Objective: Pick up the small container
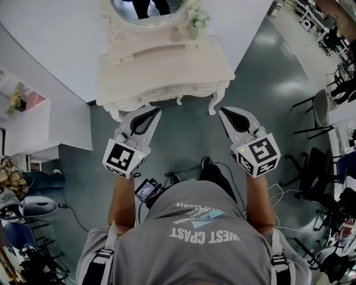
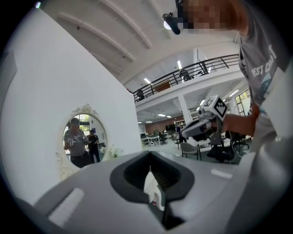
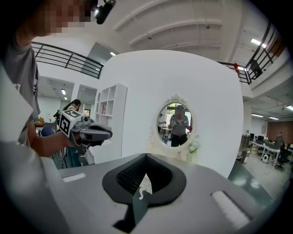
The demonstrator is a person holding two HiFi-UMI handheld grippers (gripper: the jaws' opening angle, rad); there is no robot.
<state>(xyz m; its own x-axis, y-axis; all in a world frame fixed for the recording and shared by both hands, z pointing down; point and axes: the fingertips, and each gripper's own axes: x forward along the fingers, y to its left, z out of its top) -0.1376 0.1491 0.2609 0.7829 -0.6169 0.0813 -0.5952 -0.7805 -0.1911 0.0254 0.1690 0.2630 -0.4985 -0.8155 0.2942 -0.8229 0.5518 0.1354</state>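
Note:
A white dressing table (image 1: 167, 69) with an oval mirror (image 1: 146, 10) stands against the wall ahead. On its top, near the mirror, sits a small pale container (image 1: 176, 35) beside a vase of white flowers (image 1: 196, 20). My left gripper (image 1: 151, 112) and right gripper (image 1: 225, 112) hover side by side above the floor, just short of the table's front edge. Both are shut, with nothing between their jaws. The left gripper view (image 2: 149, 156) and the right gripper view (image 3: 146, 158) show closed tips aimed at the mirror (image 3: 175, 124). The container is hidden in both.
A white shelf unit (image 1: 30, 125) stands left of the table. Chairs (image 1: 321, 111) and desks fill the right side. Cables and a small screen (image 1: 147, 190) lie on the floor by the person's feet. A white wall panel (image 3: 183, 91) backs the table.

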